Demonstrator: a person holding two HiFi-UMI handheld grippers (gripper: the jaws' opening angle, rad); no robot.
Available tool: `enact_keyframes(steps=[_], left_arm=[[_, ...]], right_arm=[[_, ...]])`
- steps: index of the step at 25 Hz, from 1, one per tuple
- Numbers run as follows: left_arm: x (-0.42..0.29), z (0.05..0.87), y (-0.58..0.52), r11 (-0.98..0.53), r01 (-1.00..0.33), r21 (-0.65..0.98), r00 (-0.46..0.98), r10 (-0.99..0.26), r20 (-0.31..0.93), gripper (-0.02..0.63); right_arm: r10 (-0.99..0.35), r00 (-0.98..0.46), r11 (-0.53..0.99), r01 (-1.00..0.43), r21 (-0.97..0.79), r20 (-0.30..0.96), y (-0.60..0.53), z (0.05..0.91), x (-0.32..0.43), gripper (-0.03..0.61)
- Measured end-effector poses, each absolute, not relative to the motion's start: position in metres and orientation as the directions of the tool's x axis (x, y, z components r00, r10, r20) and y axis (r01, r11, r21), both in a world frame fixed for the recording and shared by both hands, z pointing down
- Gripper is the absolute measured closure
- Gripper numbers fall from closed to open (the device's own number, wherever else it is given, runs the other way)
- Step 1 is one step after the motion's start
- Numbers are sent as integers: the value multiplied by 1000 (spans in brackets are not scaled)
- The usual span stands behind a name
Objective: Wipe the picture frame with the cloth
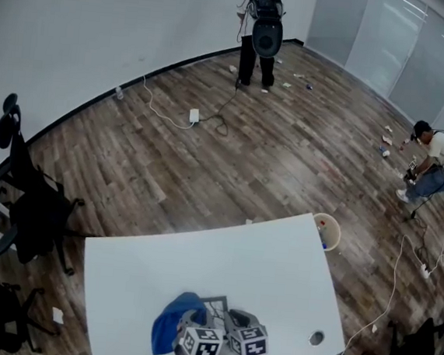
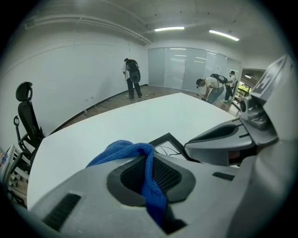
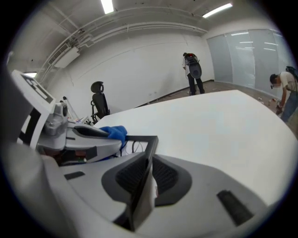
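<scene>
I record bright, even light from ceiling strips [image 2: 170, 29], faint shadows, reflections on the glass wall [image 2: 186, 65], heavy fisheye bending and dark corners.

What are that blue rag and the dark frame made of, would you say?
The blue cloth looks like soft microfibre or terry: fuzzy looped weave, limp folds. The thin black picture frame looks matt, wood or plastic, I cannot tell which: smooth, straight, dull edges.

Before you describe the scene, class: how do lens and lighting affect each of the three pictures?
Head view: fisheye bows the edges of the white table; light is even. Left gripper view: dark vignette at corners; the near blue cloth is fairly sharp. Right gripper view: ceiling lights glare; the close picture frame blurs.
</scene>
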State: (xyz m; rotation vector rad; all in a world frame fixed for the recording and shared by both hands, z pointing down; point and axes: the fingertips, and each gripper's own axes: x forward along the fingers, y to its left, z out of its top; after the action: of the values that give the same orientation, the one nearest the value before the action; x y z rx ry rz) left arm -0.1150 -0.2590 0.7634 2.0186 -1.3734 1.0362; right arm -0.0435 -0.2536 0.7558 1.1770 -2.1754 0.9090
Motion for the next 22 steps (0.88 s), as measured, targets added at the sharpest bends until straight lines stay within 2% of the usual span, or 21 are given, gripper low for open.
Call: enact_keyframes(steps=[8, 15, 18, 22], left_arm=[[-67, 764, -260, -518, -848, 108, 379, -453, 807, 583], [-51, 740, -260, -531, -762, 370, 618, -428, 659, 586], [-51, 725, -262, -493, -759, 426, 646, -485, 590, 586], [-88, 692, -275, -459, -842, 283, 533, -631, 564, 586]], right_arm=[[-480, -558, 441, -821, -363, 677, -254, 753, -46, 549], [-424, -612, 446, -782, -434, 667, -253, 754, -42, 551], [-433, -598, 455, -791, -410, 674, -253, 753, -40, 552], [-483, -553, 461, -820, -340, 679, -252, 739, -27, 548]])
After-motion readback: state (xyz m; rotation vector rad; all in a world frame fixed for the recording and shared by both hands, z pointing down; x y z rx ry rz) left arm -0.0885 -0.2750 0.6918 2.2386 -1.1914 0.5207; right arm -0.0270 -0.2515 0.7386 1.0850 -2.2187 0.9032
